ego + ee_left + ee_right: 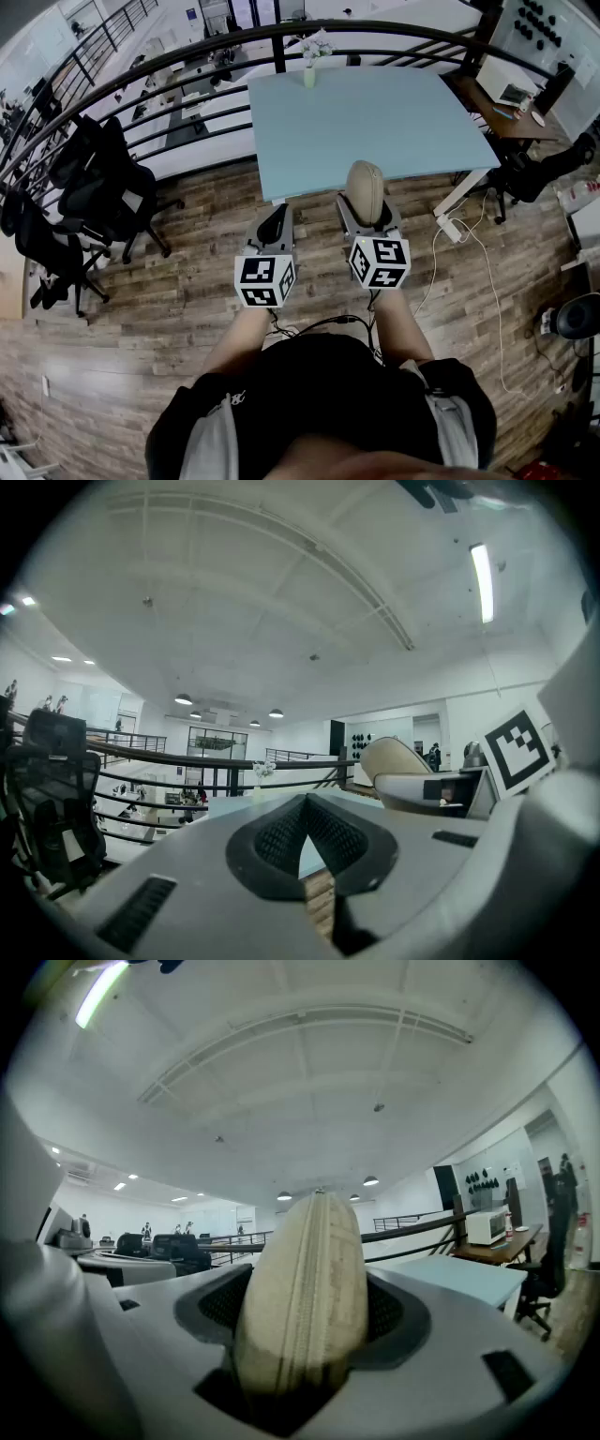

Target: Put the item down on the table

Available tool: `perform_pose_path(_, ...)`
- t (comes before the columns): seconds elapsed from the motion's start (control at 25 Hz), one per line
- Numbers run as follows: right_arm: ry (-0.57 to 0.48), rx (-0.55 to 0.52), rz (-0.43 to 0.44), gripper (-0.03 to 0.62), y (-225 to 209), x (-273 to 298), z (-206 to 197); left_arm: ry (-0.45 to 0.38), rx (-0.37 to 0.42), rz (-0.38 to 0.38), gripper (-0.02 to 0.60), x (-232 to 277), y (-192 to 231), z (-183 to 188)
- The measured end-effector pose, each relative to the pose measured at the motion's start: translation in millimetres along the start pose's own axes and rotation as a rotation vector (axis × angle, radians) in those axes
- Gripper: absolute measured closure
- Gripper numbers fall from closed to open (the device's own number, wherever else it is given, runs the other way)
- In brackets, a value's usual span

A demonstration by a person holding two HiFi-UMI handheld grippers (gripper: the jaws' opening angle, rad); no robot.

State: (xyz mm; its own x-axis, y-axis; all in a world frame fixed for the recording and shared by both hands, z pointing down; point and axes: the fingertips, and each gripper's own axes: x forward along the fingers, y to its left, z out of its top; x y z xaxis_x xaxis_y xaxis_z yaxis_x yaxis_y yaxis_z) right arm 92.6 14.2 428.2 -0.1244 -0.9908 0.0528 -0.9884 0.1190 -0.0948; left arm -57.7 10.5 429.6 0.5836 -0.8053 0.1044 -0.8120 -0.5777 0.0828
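Head view: your right gripper point(366, 212) clamps the beige pouch point(365, 185), its long axis pointing at the surface point(375, 112) ahead, upper centre, not yet over it.
Left gripper view: your left gripper point(307, 804) has its jaws together, empty.
Right gripper view: the pouch stands on edge between wide jaws, with the surface at right.

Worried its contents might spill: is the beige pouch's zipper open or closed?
Closed: in the right gripper view the zipper runs up the pouch as one unbroken seam, no gap.
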Motion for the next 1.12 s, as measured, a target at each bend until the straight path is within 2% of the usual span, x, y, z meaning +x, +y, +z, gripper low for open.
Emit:
perform_pose_path(0.4, -0.024, 0.005, 0.025, 0.272, 23, -22, 9, -0.005, 0.011, 0.004, 0.568, -26, -4, 4)
perform_pose_path(0.76, -0.017, -0.018, 0.041, 0.272, 37, -26, 11, -0.013, 0.007, -0.007, 0.568, -30, -1, 6)
perform_pose_path(1.12, -0.042, 0.002, 0.012, 0.272, 54, -13, 16, -0.028, 0.000, -0.027, 0.568, -31, 25, 11)
